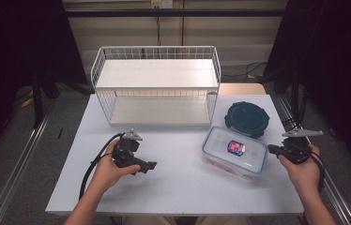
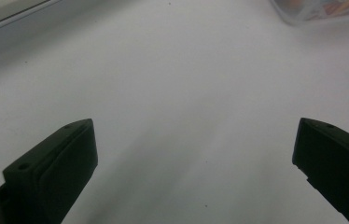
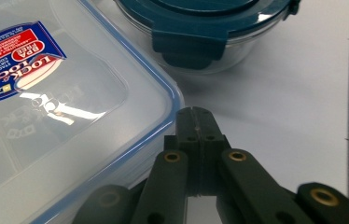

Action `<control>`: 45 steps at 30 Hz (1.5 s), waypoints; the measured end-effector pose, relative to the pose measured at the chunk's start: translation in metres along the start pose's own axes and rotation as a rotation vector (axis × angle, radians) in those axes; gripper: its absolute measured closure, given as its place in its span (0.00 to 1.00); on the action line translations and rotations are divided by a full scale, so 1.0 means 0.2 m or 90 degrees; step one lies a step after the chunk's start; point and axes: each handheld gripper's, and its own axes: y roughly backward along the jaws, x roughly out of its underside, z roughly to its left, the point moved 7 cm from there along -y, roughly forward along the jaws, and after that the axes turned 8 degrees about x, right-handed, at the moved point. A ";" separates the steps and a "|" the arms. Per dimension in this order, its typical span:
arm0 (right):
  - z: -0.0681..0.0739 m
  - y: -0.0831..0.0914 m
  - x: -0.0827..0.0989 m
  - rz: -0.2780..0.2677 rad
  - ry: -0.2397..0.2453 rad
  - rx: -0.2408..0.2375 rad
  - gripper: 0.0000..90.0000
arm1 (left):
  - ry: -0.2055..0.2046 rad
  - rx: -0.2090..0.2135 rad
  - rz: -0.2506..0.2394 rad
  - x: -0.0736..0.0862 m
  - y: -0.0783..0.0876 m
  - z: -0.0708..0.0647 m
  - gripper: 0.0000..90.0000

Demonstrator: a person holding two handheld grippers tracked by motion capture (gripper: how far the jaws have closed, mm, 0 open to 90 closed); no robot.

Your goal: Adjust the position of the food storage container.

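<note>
A person's right gripper (image 3: pixel 196 122), jaws pressed together on nothing, rests just beside the rim of a clear rectangular plastic container with a blue-edged lid and a red-and-blue label (image 1: pixel 234 152), which sits on the white table (image 1: pixel 173 183) next to a round glass bowl with a dark blue clip lid (image 1: pixel 247 119). The left gripper (image 1: pixel 151 165) lies well apart on bare tabletop, jaws spread wide and empty. Behind stands a white wire two-tier shelf (image 1: pixel 157 89), both tiers bare. Judging by this, no container is gripped or shelved yet; nearly all the work remains.
</note>
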 end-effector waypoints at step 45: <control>0.48 -0.15 -0.23 -0.060 0.071 -0.041 1.00 | 0.005 0.001 -0.019 -0.01 0.04 0.00 0.00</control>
